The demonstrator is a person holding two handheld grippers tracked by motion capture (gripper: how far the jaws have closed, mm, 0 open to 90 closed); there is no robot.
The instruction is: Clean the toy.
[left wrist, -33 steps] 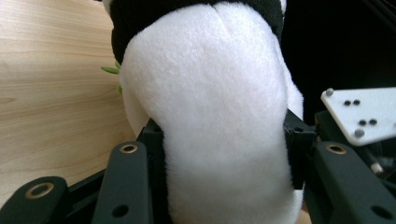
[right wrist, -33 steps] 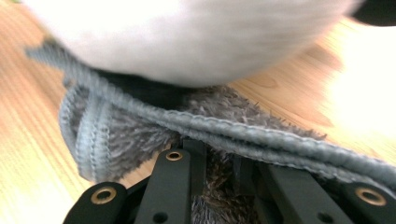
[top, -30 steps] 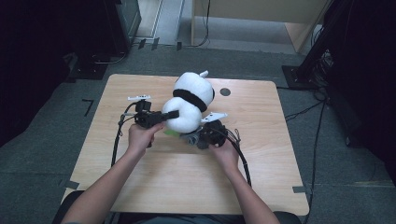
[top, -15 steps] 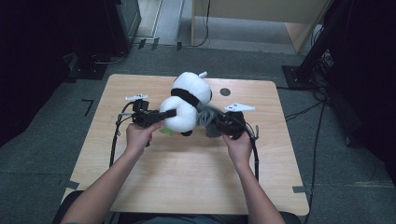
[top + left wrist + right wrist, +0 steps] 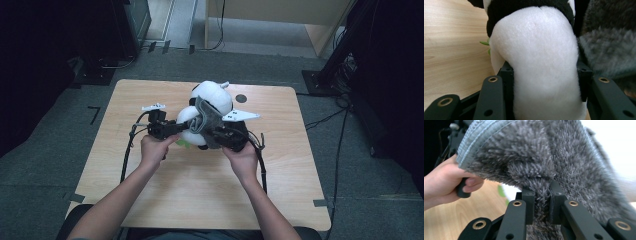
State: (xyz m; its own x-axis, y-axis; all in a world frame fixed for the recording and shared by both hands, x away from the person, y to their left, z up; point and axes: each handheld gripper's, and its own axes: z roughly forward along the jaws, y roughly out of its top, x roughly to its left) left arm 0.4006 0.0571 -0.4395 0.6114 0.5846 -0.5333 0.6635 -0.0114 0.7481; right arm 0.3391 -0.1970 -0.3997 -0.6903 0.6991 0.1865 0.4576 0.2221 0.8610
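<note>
Together we pinched the panda plush (image 5: 536,62) in our left gripper (image 5: 544,82) while our right gripper (image 5: 542,205), at its 3 o'clock, clamped the grey fuzzy cloth (image 5: 536,157).

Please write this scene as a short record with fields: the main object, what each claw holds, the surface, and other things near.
main object: white and black plush panda toy, lying on the table
left claw: shut on the panda toy's white body
right claw: shut on a grey fluffy cloth, which drapes against the toy
surface: light wooden table
small detail: green leaf-like bits beside the toy
floor: grey carpet around the table
</note>
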